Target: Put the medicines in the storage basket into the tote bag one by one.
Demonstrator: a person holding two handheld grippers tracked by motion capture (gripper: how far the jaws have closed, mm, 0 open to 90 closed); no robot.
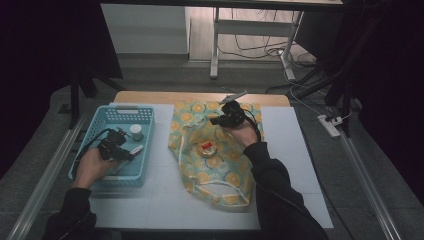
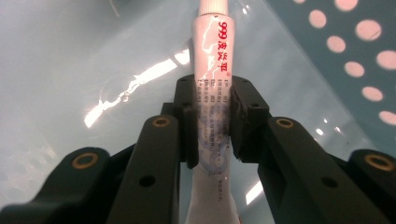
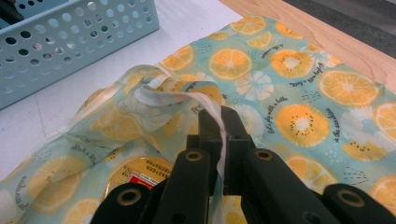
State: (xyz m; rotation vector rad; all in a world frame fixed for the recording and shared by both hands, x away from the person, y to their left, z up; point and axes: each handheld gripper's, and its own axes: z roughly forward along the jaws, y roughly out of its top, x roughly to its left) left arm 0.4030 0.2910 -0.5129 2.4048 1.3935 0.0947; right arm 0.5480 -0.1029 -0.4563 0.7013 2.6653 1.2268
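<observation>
Ointment tube (image 2: 211, 88), white with red characters, sits lengthwise between the pads of the left gripper (image 2: 212, 119); both pads press its flanks about mid-length, the capped end projecting beyond the fingertips and the flat tail running back between the jaw arms. The jaws are clamped on it. The tube is inside the light blue perforated basket (image 1: 100, 125) at the table's left, over the basket floor, and in the high view the left gripper (image 1: 129, 152) lies low in that basket beside a small white-capped jar (image 1: 135, 132).

Right gripper (image 3: 219, 128) is clenched on a white strap (image 3: 205, 100) of the citrus-print fabric bag (image 3: 289, 79); the strap passes between the closed fingertips and is pulled up off the cloth. In the high view the right gripper (image 1: 218, 120) is raised over the bag's far half. A round yellow tin (image 1: 207, 147) with a red label rests in the bag's open mouth, near the right hand (image 1: 245, 134).

Bag and basket lie on a white mat (image 1: 295, 150) over a wooden table (image 1: 200, 96), apart from each other.
</observation>
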